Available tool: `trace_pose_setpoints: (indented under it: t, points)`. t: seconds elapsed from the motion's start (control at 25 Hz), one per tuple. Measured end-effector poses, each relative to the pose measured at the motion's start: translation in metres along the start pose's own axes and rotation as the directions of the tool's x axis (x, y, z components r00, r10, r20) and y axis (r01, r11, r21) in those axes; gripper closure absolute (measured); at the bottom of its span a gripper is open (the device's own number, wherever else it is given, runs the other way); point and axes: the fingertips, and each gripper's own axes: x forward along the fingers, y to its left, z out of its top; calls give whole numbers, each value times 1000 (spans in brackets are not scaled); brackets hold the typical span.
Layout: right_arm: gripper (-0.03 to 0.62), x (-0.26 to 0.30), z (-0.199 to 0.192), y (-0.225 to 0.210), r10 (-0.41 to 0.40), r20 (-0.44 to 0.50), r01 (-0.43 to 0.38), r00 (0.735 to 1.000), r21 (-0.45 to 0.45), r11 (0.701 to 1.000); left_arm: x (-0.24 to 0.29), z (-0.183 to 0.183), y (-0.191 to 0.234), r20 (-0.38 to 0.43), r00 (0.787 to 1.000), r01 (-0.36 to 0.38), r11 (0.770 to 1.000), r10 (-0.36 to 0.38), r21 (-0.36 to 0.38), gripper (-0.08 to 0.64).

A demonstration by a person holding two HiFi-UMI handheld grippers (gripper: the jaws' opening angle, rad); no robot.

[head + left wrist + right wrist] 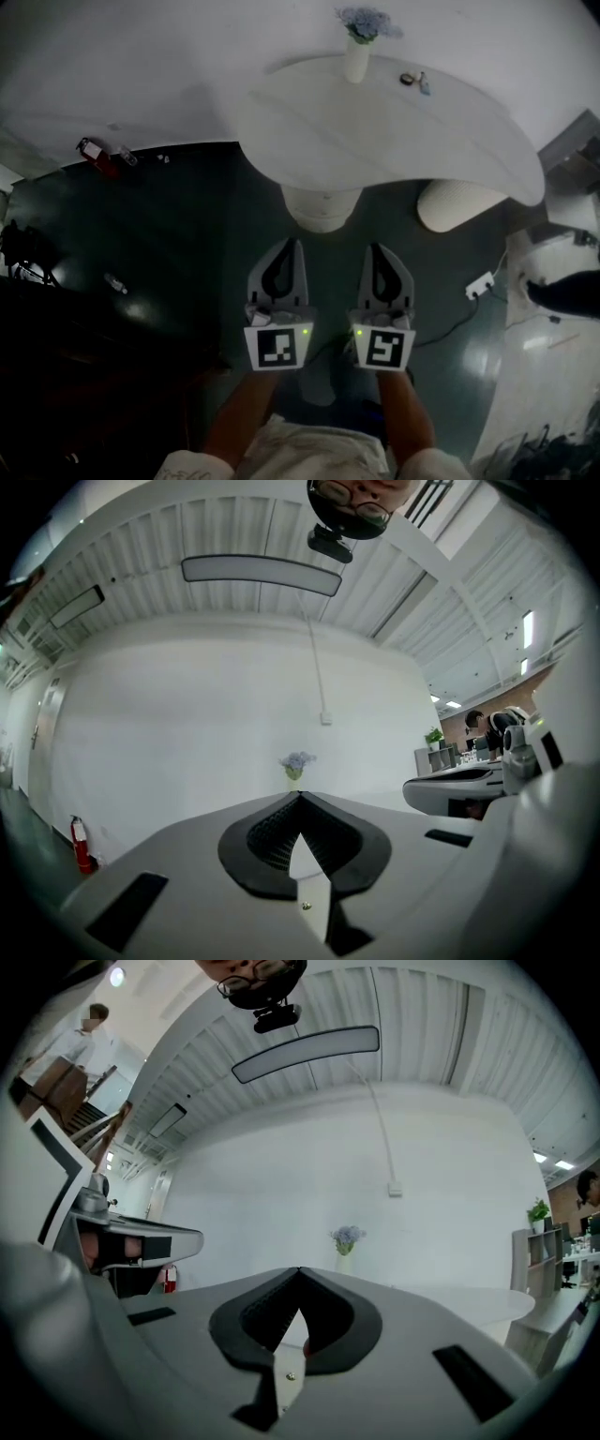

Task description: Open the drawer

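Note:
No drawer shows in any view. In the head view my left gripper (291, 244) and right gripper (377, 248) are held side by side over the dark floor. Both point level toward a white table (441, 141). Each one's jaws meet at the tips with nothing between them. The left gripper view looks past the shut left gripper (300, 795) to a white wall and a vase of flowers (296, 764). The right gripper view shows the shut right gripper (299, 1270) and the same vase (346, 1241).
The table's thick pedestal (322, 206) stands just ahead of the grippers, with a white pouf (459, 202) to its right. A red fire extinguisher (94, 155) stands by the left wall. A power strip (479, 284) and cable lie at right, near white furniture (553, 319).

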Motion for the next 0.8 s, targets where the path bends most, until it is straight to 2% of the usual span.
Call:
trace_pose_setpoints:
  t: [0.24, 0.6, 0.8]
  points:
    - [588, 22, -73, 26, -32, -15, 32, 999, -8, 999, 10, -76, 18, -9, 999, 33, 999, -34, -25, 558]
    - [588, 55, -240, 42, -28, -29, 27, 999, -39, 999, 36, -236, 20, 3, 999, 34, 999, -34, -11, 558]
    - [588, 71, -324, 46, -20, -14, 20, 1000, -27, 999, 51, -322, 19, 6, 1000, 19, 1000, -19, -8, 558]
